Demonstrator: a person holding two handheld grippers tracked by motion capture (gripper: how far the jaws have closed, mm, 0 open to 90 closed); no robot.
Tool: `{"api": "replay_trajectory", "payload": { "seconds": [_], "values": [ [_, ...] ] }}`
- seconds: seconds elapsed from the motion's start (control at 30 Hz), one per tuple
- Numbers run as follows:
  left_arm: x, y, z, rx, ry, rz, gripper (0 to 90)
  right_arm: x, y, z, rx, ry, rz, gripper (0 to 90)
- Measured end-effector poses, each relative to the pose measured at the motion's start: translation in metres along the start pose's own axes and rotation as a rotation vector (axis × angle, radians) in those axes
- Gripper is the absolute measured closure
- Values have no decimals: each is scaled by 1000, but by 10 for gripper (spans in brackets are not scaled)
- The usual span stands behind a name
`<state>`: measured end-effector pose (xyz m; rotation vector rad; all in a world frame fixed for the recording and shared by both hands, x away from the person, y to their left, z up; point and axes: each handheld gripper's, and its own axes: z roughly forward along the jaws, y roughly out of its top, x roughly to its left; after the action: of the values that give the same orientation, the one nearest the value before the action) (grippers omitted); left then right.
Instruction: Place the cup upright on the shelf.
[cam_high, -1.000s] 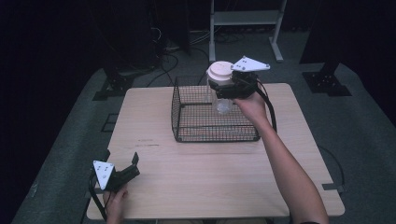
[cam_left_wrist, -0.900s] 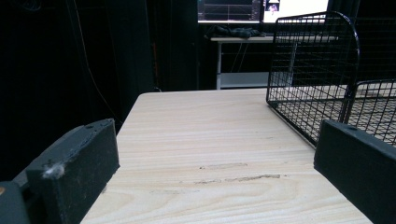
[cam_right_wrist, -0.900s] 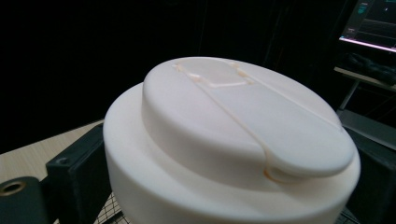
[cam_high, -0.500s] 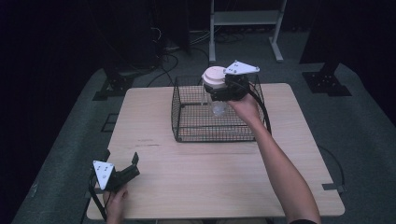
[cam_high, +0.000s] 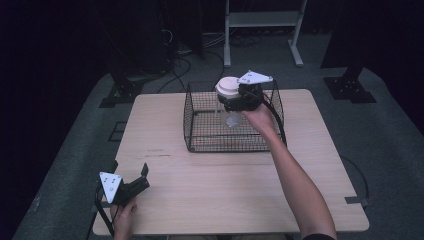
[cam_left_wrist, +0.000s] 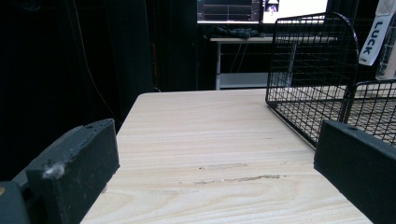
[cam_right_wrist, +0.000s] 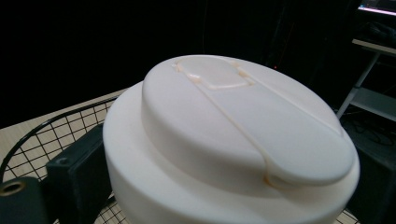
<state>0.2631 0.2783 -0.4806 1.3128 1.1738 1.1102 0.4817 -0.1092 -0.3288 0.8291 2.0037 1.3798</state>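
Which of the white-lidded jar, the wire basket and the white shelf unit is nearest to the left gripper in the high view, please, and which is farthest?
From the left gripper:
1. Wire basket, mid-table, nearest.
2. White-lidded jar, held above the basket's far side.
3. White shelf unit, on the floor beyond the table, farthest.

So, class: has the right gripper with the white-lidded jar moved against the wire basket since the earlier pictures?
Yes. The right gripper, shut on the jar, has shifted leftward along the wire basket's far rim, from near its right corner toward the middle.

table (cam_high: 220, 200): pale matt wood | basket (cam_high: 200, 125): black wire | lid (cam_right_wrist: 233, 140): smooth plastic
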Motion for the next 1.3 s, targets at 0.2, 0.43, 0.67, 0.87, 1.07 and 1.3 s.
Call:
{"api": "replay_trajectory", "payload": {
  "seconds": [0.2, 0.43, 0.67, 0.87, 1.07, 1.3],
  "values": [
    [0, 0, 0, -3, -1, -2, 0, -2, -7, 7, 5, 3, 11, 43],
    [0, 0, 0, -4, -1, -1, 0, -3, -19, 16, 22, 7, 26, 43],
    [0, 0, 0, -4, -1, -2, 0, -7, -27, 22, 34, 11, 49, 43],
    [0, 0, 0, -5, -2, -2, 0, -6, -30, 26, 40, 10, 46, 43],
    [0, 0, 0, -5, -3, -2, 0, -6, -34, 30, 47, 12, 40, 43],
    [0, 0, 0, -5, -3, -2, 0, -6, -40, 34, 78, 16, 36, 43]
  ]
}}
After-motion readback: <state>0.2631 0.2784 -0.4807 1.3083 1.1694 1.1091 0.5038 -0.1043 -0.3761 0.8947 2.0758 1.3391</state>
